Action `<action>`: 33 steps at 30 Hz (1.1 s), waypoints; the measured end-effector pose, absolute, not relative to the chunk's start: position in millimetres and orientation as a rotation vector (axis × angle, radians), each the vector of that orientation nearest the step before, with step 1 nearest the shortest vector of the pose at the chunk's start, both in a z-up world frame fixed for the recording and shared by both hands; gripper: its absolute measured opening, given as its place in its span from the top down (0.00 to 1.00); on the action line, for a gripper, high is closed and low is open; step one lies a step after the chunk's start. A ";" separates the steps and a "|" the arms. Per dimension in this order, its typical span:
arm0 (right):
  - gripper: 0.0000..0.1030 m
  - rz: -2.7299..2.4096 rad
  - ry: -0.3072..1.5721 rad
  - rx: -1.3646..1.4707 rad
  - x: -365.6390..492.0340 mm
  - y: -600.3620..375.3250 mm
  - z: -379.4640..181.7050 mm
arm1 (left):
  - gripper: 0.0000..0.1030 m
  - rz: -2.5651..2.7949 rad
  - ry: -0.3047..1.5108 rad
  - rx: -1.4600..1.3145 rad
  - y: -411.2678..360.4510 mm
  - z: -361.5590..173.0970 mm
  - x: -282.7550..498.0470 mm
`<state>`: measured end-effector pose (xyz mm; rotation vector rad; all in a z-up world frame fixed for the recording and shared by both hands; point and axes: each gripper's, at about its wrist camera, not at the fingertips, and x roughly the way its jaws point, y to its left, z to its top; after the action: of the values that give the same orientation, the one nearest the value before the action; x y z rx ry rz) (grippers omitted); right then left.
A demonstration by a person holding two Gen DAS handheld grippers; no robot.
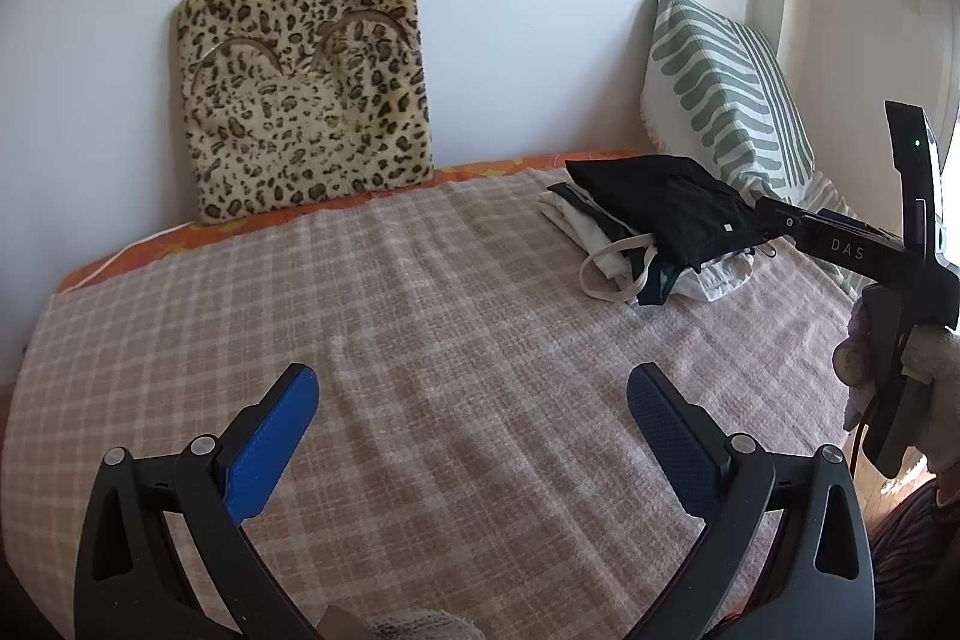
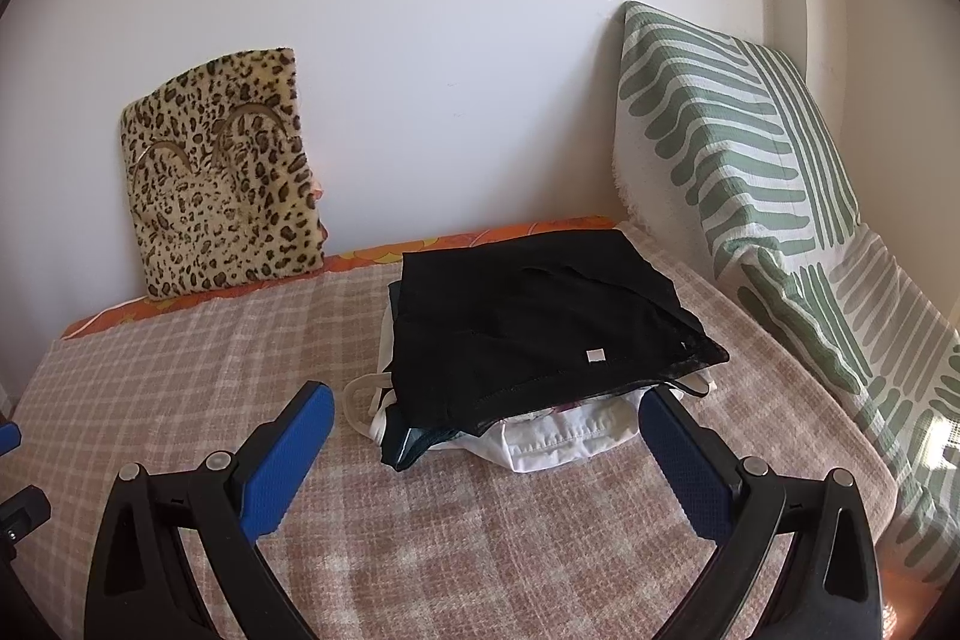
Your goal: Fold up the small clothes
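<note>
- Left wrist view: low over the checked blanket (image 1: 420, 292), facing the wall, clothes pile (image 1: 654, 226) far right.
- Right wrist view: nearer, pile (image 2: 540, 334) just ahead.
- Shared: pile, leopard cushion (image 1: 306, 94), striped pillow (image 2: 738, 142).
</note>
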<state>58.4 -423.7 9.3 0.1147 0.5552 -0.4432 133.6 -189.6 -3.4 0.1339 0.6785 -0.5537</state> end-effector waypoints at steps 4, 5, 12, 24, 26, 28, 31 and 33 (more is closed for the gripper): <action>0.00 -0.444 0.554 0.116 58.2 -423.6 9.5 | 0.00 -0.553 0.678 0.133 -189.6 -3.1 132.9; 0.00 -0.445 0.554 0.115 58.6 -423.8 9.5 | 0.00 -0.552 0.678 0.134 -189.7 -3.0 132.7; 0.00 -0.451 0.552 0.125 57.6 -423.9 8.4 | 0.00 -0.549 0.678 0.133 -190.4 -2.7 131.4; 0.00 -0.449 0.555 0.116 57.1 -419.8 7.8 | 0.00 -0.544 0.675 0.132 -191.4 -2.8 129.6; 0.00 -0.447 0.556 0.117 57.5 -420.2 7.7 | 0.00 -0.542 0.670 0.133 -191.4 -1.5 129.3; 0.00 -0.448 0.556 0.115 57.3 -420.1 7.7 | 0.00 -0.543 0.669 0.131 -190.1 -0.2 130.5; 0.00 -0.450 0.555 0.116 56.7 -419.7 7.8 | 0.00 -0.545 0.670 0.130 -190.1 -0.4 129.9; 0.00 -0.449 0.555 0.117 56.8 -419.8 7.8 | 0.00 -0.542 0.670 0.133 -190.8 -1.0 129.2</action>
<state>56.8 -419.8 7.8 0.1175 0.5547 -0.4493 129.2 -190.8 -1.0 0.1333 0.6699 -0.5418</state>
